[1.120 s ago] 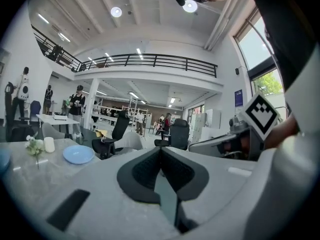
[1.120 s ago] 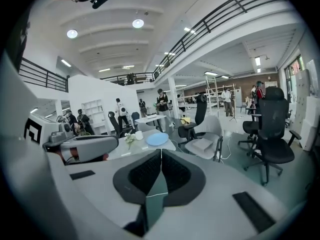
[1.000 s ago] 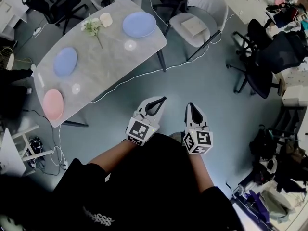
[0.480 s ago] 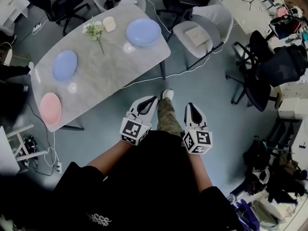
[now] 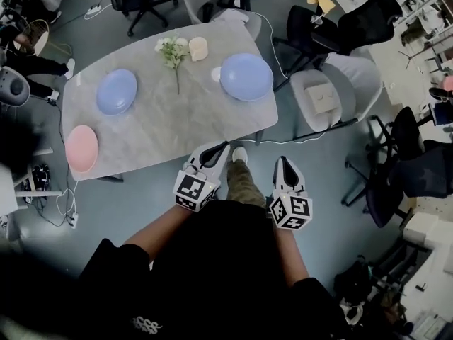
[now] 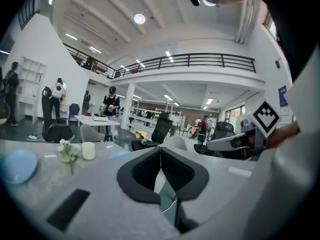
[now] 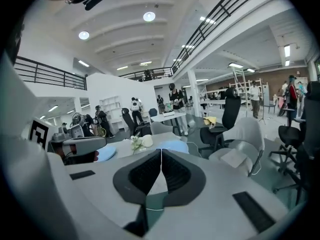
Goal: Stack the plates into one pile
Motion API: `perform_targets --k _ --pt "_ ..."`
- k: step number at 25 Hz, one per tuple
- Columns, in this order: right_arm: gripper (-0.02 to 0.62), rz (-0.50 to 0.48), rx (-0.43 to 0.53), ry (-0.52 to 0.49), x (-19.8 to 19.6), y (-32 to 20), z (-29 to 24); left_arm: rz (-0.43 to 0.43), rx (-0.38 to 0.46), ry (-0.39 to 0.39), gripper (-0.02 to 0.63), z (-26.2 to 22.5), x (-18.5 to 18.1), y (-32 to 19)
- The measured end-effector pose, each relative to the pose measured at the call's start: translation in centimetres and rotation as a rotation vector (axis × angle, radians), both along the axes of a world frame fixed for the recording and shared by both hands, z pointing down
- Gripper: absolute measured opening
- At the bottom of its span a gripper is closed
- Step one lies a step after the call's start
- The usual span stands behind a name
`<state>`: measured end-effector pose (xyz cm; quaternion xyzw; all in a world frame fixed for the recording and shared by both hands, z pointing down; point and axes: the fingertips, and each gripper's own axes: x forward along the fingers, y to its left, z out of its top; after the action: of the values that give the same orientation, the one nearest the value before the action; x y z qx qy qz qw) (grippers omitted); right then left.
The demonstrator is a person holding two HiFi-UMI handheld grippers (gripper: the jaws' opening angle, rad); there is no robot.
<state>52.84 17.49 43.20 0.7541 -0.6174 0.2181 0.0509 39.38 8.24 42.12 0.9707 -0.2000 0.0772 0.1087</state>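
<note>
**Three plates, none stacked yet**

So the plates were all sitting apart on the grey table (image 5: pixel 177 122). A pink plate (image 5: pixel 82 148) was at the near left corner, one blue plate (image 5: pixel 117 91) was just past it on the left side, and a second blue plate (image 5: pixel 246 76) was way over at the far right end. Between the two blues, along the far edge, lay a flower sprig (image 5: pixel 172 52) with a pale cup (image 5: pixel 199 48) beside it.

We stood at the near side with both claws out front. The left gripper (image 5: pixel 225 146) was pinched fully closed with nothing in it, its tip just at the table's near edge. The right gripper (image 5: pixel 283 160) was the same, closed and empty, over the floor just off the table.

Our take on doing this bit well: open a claw before it reaches a plate, come in low, and bite the rim instead of poking the middle. We'd probably keep the left blue one as the base, since the pink is right beside it. Then we'd carry the right one across high enough to clear the flower. A grey chair (image 5: pixel 325 98) crowded the right end, so reaching from the near side looked easier.
</note>
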Motion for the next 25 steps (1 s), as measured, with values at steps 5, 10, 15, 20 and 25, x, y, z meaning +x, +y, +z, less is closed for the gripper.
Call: perform_targets --k 5,10,15,20,25 --pt "0.015 -0.091 -0.070 -0.057 3.6 -7.1 2.8 -0.103 -0.090 -0.045 0.017 2.3 1.3 -6.1" --pt "0.015 -0.128 -0.129 -0.083 7.7 -13.2 5.4 -0.187 -0.179 -0.088 0.018 5.9 3.0 -11.5" --pt "0.015 -0.097 -0.164 -0.163 13.1 -18.0 8.5 -0.264 -0.231 -0.147 0.018 8.9 5.8 -17.1" --pt "0.017 -0.135 -0.234 -0.183 17.1 -22.6 13.0 -0.336 -0.397 -0.188 0.021 13.6 7.5 -21.5" --pt "0.120 -0.221 -0.299 -0.202 18.7 -27.1 17.1 -0.382 -0.496 -0.233 0.149 18.2 8.3 -24.6"
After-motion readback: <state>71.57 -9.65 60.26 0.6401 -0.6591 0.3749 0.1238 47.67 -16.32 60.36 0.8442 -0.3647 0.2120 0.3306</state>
